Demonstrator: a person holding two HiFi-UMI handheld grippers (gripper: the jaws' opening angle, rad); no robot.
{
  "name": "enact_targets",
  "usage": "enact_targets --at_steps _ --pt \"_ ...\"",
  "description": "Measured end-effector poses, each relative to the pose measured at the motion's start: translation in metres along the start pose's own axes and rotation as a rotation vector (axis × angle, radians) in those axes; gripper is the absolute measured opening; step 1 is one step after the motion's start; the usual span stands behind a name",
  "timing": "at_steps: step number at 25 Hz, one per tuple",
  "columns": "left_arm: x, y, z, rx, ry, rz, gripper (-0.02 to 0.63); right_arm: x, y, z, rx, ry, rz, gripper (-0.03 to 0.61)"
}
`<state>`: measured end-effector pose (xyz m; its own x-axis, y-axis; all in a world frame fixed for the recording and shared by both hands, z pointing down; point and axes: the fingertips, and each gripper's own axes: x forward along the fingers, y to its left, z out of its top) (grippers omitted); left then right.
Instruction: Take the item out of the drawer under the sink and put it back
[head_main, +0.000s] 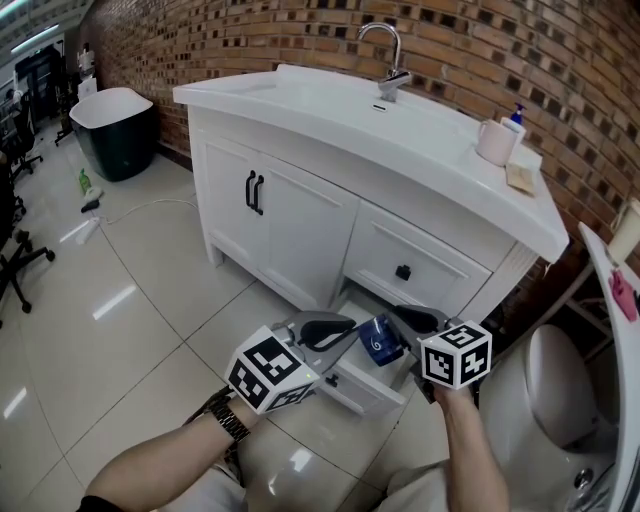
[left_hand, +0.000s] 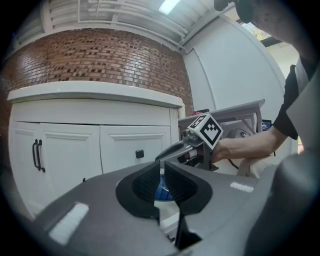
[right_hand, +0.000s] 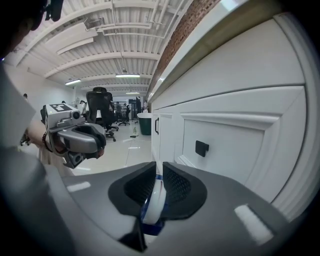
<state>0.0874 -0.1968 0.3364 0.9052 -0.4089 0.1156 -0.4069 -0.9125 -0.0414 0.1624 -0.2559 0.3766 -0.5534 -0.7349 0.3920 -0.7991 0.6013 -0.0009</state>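
one vanity (head_main: 290, 225): two door handles (head_main: 255, 192), one knob (head_main: 403, 271), one faucet (head_main: 385, 60). toilet (head_main: 560, 390) crowds your right. blue item (head_main: 380, 343) hangs over the open drawer (head_main: 362, 388), rim pinched in your right claw (head_main: 398, 330). left claw (head_main: 348, 328) just beside it, jaws a slit apart, empty.

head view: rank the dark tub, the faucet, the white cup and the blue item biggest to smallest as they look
1. dark tub
2. faucet
3. white cup and blue item: these look about alike. The blue item is nearer the camera and partly hidden, so I won't rank them.
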Motion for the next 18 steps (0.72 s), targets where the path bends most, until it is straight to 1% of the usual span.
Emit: enact_targets --at_steps 2,3,5,7,9,11,13,15,18 --pt "0.000 0.001 0.003 -0.014 -0.023 0.002 0.043 -0.002 0.000 0.002 0.004 -0.016 0.003 0.028" --pt "0.000 0.001 0.004 -0.016 -0.029 0.002 0.043 -0.003 0.000 0.006 0.014 -0.037 0.008 0.001" --pt "0.000 0.001 0.003 -0.017 -0.025 0.002 0.043 -0.008 -0.001 0.017 0.040 -0.082 0.016 0.001" --pt "0.001 0.003 0.000 -0.016 -0.012 0.008 0.044 -0.009 -0.007 0.018 0.053 -0.090 0.004 0.001" --pt "0.001 0.007 -0.002 -0.031 -0.009 0.018 0.046 -0.001 -0.015 0.006 0.050 -0.061 -0.012 0.000" --pt "-0.001 0.013 -0.004 -0.080 -0.024 0.025 0.065 0.012 -0.027 -0.015 0.043 -0.017 -0.024 0.000" --pt "-0.001 0.020 -0.005 -0.142 -0.038 0.031 0.087 0.026 -0.043 -0.041 0.095 0.031 -0.016 0.000" --pt "0.000 0.026 -0.009 -0.195 -0.035 0.034 0.118 0.034 -0.056 -0.063 0.143 0.069 -0.016 0.000" --pt "0.000 0.034 -0.016 -0.230 -0.019 0.045 0.130 0.036 -0.063 -0.070 0.155 0.073 -0.030 0.000"
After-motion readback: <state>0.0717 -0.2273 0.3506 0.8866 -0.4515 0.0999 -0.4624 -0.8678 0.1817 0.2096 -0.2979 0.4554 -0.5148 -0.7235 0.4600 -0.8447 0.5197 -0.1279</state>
